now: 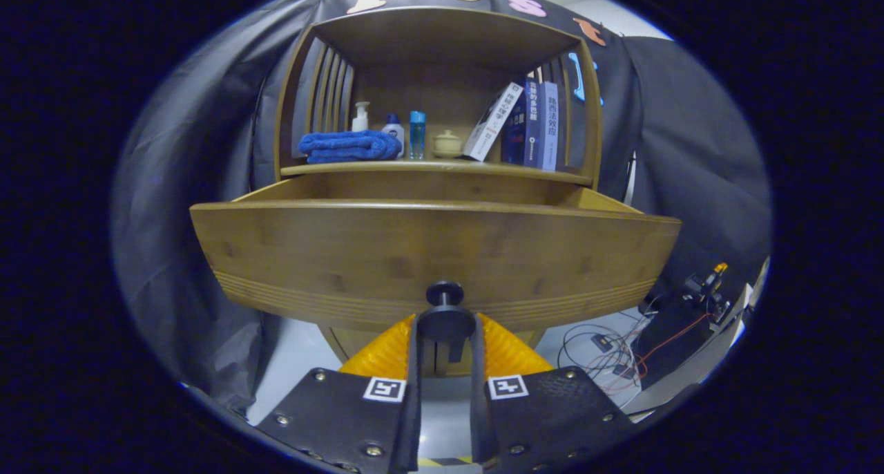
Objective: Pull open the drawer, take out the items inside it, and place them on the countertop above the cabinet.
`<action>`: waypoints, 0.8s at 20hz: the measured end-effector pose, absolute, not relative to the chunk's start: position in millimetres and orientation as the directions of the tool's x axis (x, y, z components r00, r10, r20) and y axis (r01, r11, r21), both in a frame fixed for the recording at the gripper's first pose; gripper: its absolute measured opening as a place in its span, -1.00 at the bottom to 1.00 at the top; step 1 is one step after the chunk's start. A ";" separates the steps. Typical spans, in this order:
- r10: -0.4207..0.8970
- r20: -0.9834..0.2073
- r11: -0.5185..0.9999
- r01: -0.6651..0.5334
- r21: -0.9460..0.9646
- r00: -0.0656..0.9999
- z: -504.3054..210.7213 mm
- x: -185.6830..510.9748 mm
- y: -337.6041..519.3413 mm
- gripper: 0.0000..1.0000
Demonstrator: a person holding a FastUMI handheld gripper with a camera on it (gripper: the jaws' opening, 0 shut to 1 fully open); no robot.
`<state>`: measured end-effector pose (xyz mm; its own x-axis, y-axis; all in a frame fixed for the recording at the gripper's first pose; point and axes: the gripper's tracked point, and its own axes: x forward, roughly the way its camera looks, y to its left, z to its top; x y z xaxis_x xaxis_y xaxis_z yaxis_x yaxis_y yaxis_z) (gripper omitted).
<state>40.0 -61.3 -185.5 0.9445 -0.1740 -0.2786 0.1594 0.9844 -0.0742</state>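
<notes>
While the drawer stands pulled out, this is how things lie:

Gripper [445, 336]: fingers closed on the knob [445, 294], one on each side of the dark round handle — both seem to press it.
Drawer [435, 253]: well out of the cabinet [290, 115], its wooden front right ahead of the fingers; the inside is hidden behind that front, so I cannot tell what it holds.
Countertop [442, 166]: just above the drawer, under the cabinet's open hutch.
Towel [349, 146]: blue, folded, on the countertop above the drawer's left part.
Bottles [397, 130]: a pump bottle, a white one and a blue one — standing just right of the towel.
Jar [447, 144]: small, pale, lidded, beside the bottles.
Books [525, 121]: above the drawer's right part, one leaning, the rest upright.
Cables [615, 353]: on the floor, below and right of the drawer.
</notes>
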 end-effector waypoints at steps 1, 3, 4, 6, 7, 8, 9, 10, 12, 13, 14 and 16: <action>-0.178 -0.303 0.983 0.157 -0.092 0.936 -186.0 38.3 -60.0 -0.41; -0.176 -0.332 0.982 0.140 -0.130 0.927 -184.3 31.3 -54.6 -0.26; -0.167 -0.342 0.982 0.127 -0.137 0.925 -183.3 28.4 -51.5 -0.04; -0.149 -0.365 0.987 0.117 -0.110 0.919 -179.7 18.0 -47.5 0.41; -0.156 -0.370 0.987 0.130 -0.095 0.916 -174.8 14.3 -49.1 0.42; -0.170 -0.366 0.985 0.150 -0.084 0.915 -165.3 9.2 -52.2 0.44; -0.186 -0.350 0.983 0.169 -0.079 0.918 -152.3 7.7 -53.8 0.46; -0.188 -0.329 0.982 0.172 -0.077 0.925 -138.3 6.7 -52.3 0.47; -0.187 -0.299 0.982 0.169 -0.087 0.936 -116.7 11.5 -49.5 0.50; -0.190 -0.296 0.981 0.170 -0.093 0.936 -109.8 14.8 -49.5 0.51; -0.189 -0.293 0.981 0.169 -0.092 0.937 -105.1 16.2 -46.0 0.62; -0.168 -0.288 0.985 0.154 -0.073 0.943 -89.8 35.8 -39.5 0.85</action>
